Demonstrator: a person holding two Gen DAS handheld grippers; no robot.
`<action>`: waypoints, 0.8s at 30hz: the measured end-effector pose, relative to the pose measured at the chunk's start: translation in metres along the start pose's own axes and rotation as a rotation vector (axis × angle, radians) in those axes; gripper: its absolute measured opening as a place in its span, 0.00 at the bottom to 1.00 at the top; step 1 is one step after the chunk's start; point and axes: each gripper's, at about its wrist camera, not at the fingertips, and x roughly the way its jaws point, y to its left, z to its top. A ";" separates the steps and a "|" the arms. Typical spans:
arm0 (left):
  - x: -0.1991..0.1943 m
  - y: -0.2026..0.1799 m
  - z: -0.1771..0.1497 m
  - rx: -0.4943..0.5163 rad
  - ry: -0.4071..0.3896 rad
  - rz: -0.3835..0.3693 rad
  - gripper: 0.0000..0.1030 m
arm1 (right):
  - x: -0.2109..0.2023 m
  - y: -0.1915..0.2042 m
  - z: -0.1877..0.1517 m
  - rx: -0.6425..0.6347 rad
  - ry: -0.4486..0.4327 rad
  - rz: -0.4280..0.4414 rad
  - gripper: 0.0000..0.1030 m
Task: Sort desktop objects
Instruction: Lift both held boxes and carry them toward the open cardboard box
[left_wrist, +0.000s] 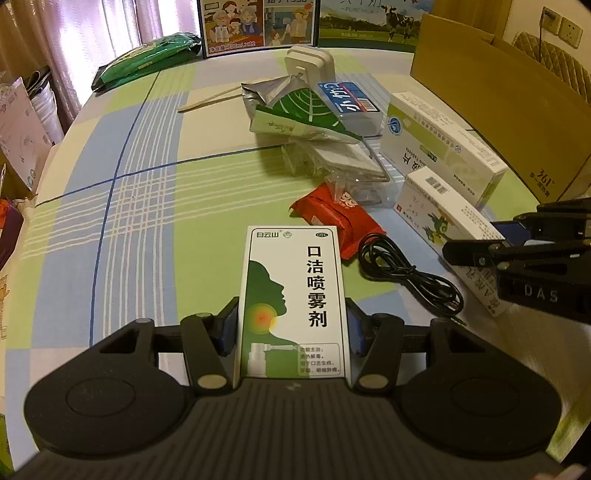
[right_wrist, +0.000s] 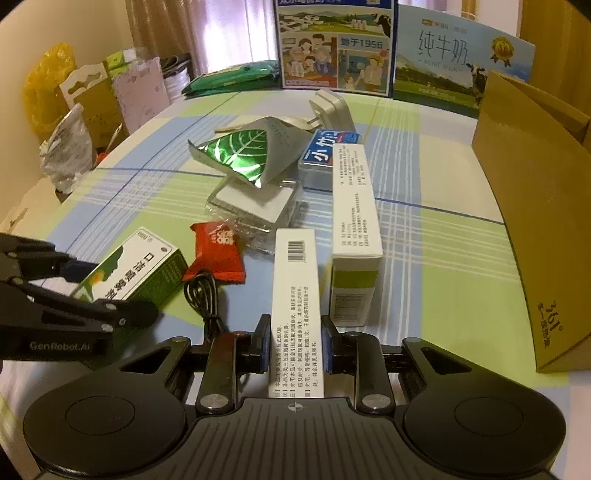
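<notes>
The left gripper (left_wrist: 291, 334) has its fingers pinching a spray box (left_wrist: 293, 299) by its 2 long sides, low in the middle of the left wrist view. The right gripper (right_wrist: 294, 343) has its fingers pinching a long white box (right_wrist: 297, 306) the same way, low in the middle of the right wrist view. Both boxes look like thin card w/ flat faces and sharp corners. I think they are light and a bit hollow, so a hard squeeze could dent them. The long flat sides are the best place to hold, near the middle, so the box does not tip.

More stuff waits on the checked cloth of the tabletop (left_wrist: 122, 206):
- A red packet (right_wrist: 216, 254), soft and crinkly, likely slippery; take it by the fat middle.
- A black cable (left_wrist: 406, 277), floppy and looped; grab the bunch, not 1 strand.
- A bigger white and green box (right_wrist: 354, 206), stiff, just beside the long white box.
- A shiny leaf bag (right_wrist: 240, 155), thin foil, bends easy.
- A clear plastic tray (right_wrist: 255, 206), hard but thin, may crack or slide.

A tall brown cardboard box (right_wrist: 535, 229) stands at the right edge. It may be where things go, but I can't tell.
</notes>
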 end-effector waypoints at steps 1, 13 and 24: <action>-0.001 0.000 0.000 -0.002 -0.005 0.004 0.49 | -0.001 0.001 0.000 -0.002 -0.005 0.003 0.22; -0.018 -0.001 0.010 -0.018 -0.059 -0.006 0.49 | -0.021 0.006 0.007 0.009 -0.093 0.010 0.22; -0.046 -0.026 0.033 -0.007 -0.130 -0.044 0.49 | -0.061 -0.005 0.017 0.033 -0.188 -0.026 0.22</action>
